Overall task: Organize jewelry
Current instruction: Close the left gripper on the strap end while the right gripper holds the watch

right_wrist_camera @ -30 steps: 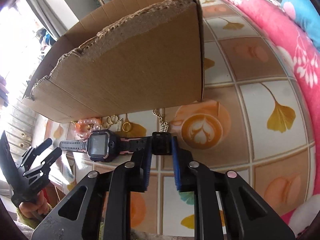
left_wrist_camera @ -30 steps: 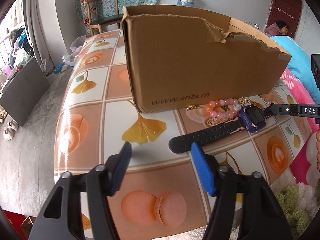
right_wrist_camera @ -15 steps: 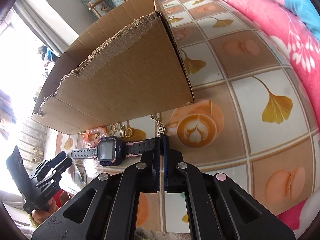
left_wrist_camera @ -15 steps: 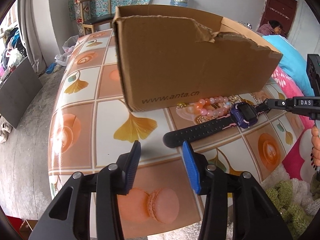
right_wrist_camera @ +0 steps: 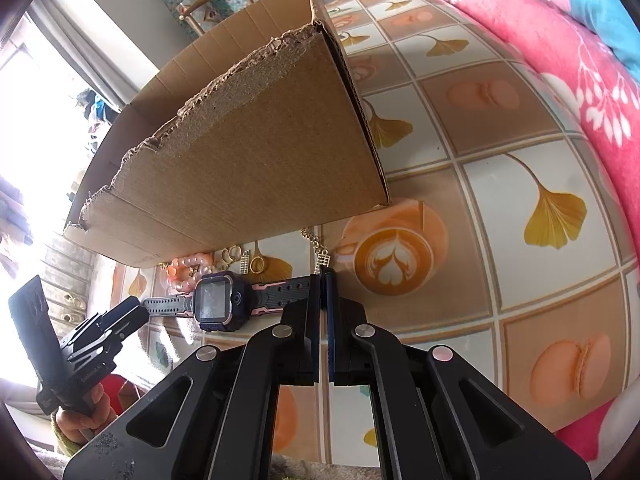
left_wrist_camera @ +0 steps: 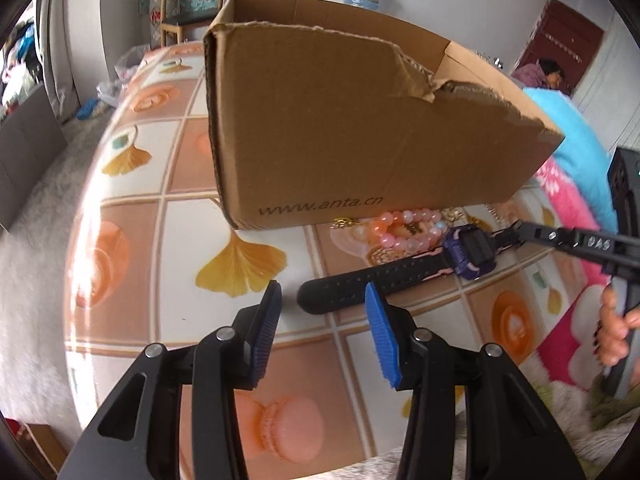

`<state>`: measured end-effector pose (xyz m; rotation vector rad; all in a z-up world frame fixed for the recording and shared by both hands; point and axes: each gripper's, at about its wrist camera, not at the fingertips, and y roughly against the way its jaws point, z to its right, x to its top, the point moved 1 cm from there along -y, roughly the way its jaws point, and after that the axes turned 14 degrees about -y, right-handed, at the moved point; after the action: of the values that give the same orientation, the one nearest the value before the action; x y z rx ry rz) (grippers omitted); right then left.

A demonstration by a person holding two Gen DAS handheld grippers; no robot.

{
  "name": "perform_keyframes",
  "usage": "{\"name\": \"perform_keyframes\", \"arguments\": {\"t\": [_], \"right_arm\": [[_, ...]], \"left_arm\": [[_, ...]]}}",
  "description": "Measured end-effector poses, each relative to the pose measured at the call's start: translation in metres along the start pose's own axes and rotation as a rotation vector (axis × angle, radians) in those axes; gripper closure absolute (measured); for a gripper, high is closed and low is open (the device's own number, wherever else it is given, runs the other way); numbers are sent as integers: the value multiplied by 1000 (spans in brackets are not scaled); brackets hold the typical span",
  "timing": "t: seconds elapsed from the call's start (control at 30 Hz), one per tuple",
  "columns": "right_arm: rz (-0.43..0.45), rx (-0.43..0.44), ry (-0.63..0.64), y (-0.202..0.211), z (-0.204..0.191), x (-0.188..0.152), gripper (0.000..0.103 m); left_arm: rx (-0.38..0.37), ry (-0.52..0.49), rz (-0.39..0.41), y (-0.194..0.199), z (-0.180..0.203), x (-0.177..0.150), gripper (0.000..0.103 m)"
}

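Observation:
A purple-faced watch (left_wrist_camera: 470,252) with a black strap lies in front of an open cardboard box (left_wrist_camera: 360,128). My right gripper (right_wrist_camera: 324,280) is shut on one end of the watch (right_wrist_camera: 218,300) strap. My left gripper (left_wrist_camera: 322,304) is open, its jaws around the other strap end without touching it. A pink bead bracelet (left_wrist_camera: 400,226) and gold rings and chains (right_wrist_camera: 256,262) lie between the watch and the box (right_wrist_camera: 248,152).
The table (left_wrist_camera: 132,240) has a tiled cloth with ginkgo leaves and macarons. A pink floral blanket (right_wrist_camera: 560,60) lies past its right edge. A chair (left_wrist_camera: 188,4) stands behind the box. The table's front edge is close under both grippers.
My right gripper closed on the watch strap end. My left gripper moved forward to the other strap end, its jaws narrowing a little. The watch has lifted and shifted slightly.

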<state>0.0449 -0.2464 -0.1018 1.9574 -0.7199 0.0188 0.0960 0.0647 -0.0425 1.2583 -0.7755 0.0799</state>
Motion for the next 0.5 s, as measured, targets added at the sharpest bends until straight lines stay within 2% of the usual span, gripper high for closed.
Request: {"name": "perform_keyframes", "arguments": {"t": [0.07,0.27,0.5], "right_arm": [[0,3,-1,0,0,0,102],[1,6,-3,0,1,0,102],[1,5,-1,0,1,0,102]], "left_arm": [[-53,46,5,-1,-3,1,60],[-100,121,32,3,-9,-2,61],[-114,114,106,16,-6,-3,61]]}}
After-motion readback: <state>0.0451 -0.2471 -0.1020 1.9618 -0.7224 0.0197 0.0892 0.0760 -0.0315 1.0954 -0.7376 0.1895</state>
